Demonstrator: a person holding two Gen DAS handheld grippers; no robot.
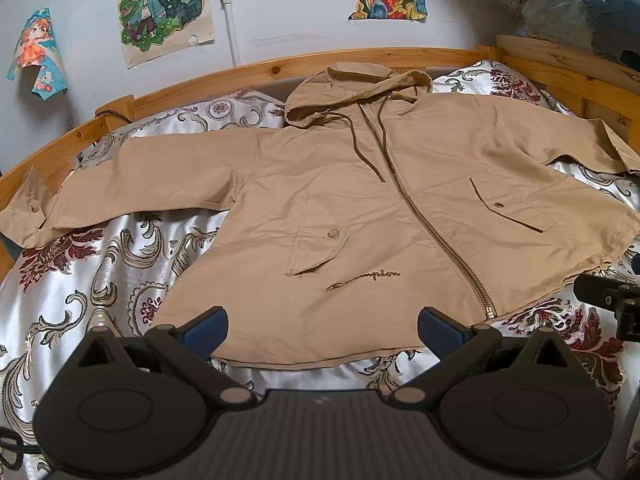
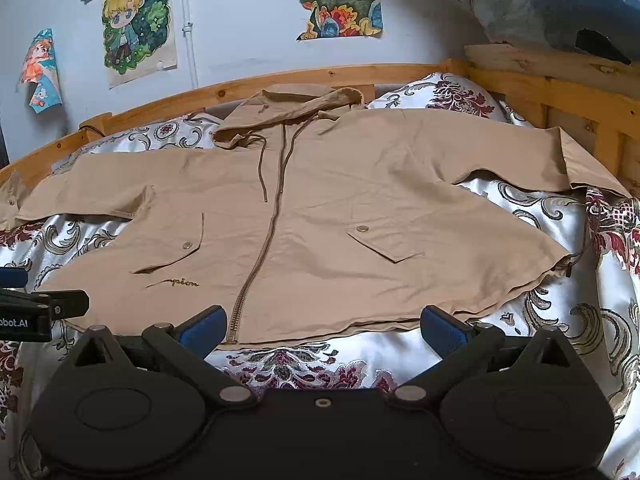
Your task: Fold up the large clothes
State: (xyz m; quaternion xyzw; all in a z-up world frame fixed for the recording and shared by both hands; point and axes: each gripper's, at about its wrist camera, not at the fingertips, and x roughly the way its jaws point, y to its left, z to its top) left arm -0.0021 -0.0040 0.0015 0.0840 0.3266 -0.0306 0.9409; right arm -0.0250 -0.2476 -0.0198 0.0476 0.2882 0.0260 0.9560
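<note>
A tan hooded jacket [image 1: 360, 208] lies spread flat, front up, on the bed, zipped, with both sleeves stretched out sideways and the hood toward the wall. The right wrist view shows the same jacket [image 2: 320, 220]. My left gripper [image 1: 322, 326] hovers open over the near hem, left of the zipper's bottom end. My right gripper [image 2: 322, 326] is open too, just above the hem to the right of the zipper, nothing between its fingers. Each gripper shows at the edge of the other's view.
The bed has a shiny patterned cover [image 1: 100, 280] and a wooden frame [image 1: 240, 76] along the far side and the right end [image 2: 560, 92]. Posters hang on the wall [image 1: 164, 8]. A bundle of bedding [image 2: 560, 0] sits at the upper right.
</note>
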